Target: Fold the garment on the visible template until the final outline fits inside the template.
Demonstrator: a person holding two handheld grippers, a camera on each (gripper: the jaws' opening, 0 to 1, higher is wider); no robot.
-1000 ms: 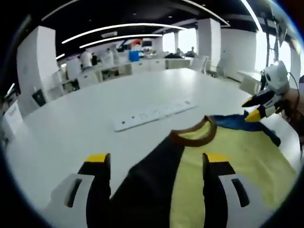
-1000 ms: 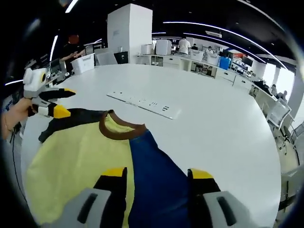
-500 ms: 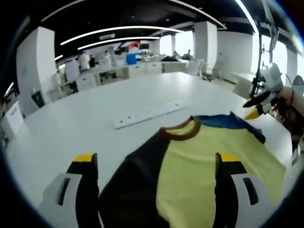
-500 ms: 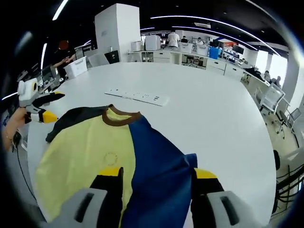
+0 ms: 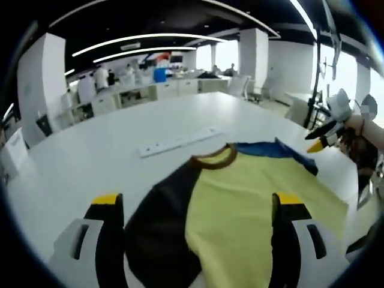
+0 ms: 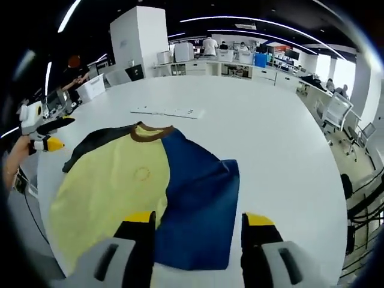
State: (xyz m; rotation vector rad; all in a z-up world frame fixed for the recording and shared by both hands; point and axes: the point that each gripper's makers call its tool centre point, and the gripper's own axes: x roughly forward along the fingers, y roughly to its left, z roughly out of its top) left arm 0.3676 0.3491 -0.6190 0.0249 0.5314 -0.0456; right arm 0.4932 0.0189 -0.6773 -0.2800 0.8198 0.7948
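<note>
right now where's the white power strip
In both views the white power strip lies flat on the white table, just beyond the shirt's brown collar.

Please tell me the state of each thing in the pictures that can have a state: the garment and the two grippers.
Garment: spread flat on the white table, unfolded, held by neither gripper.
Left gripper: open, empty, above the garment's black side.
Right gripper: open, empty, above the garment's blue side.
</note>
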